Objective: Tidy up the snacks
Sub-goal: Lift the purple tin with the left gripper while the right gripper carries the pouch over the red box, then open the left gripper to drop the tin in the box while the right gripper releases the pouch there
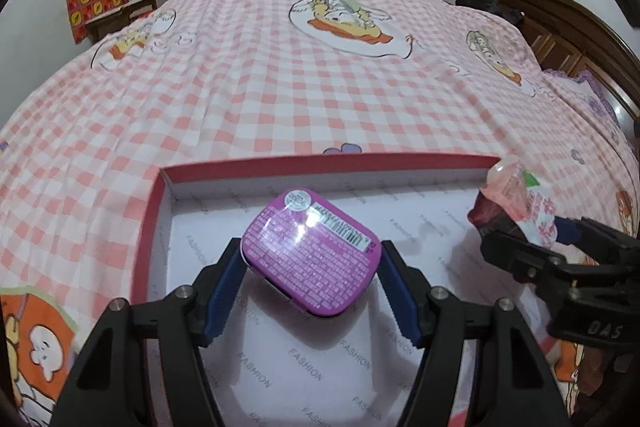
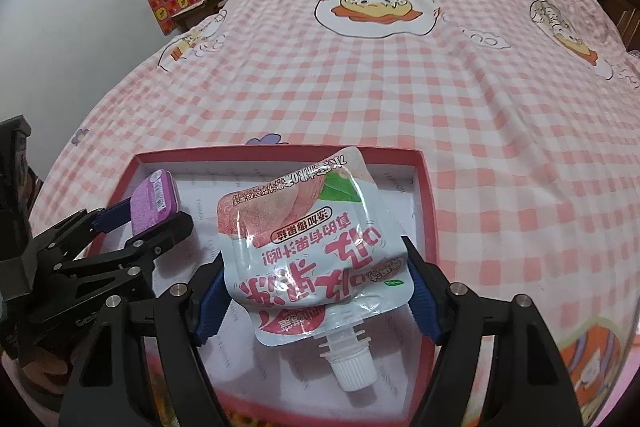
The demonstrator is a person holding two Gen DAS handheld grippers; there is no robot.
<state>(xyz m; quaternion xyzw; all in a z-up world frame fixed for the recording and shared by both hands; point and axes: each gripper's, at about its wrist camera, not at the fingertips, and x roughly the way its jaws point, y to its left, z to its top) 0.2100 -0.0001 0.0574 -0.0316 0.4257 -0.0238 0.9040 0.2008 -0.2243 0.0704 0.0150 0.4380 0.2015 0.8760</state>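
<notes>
Above the left half of a shallow red box [image 1: 154,211], the left gripper [image 1: 312,261] clamps a purple tin [image 1: 310,255] between part-spread jaws. To its right, over the same box, the right gripper [image 2: 316,283] pinches a peach jelly pouch [image 2: 312,247], spout toward the camera.

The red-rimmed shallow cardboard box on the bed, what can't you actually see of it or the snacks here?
- Red-rimmed shallow cardboard box: near edge hidden in both wrist views by the tools' black frames.
- Flat purple rounded snack tin: underside hidden, and its label print is too small to read.
- White-and-pink spouted jelly pouch: back face hidden; in the left wrist view it is blurred.
</notes>
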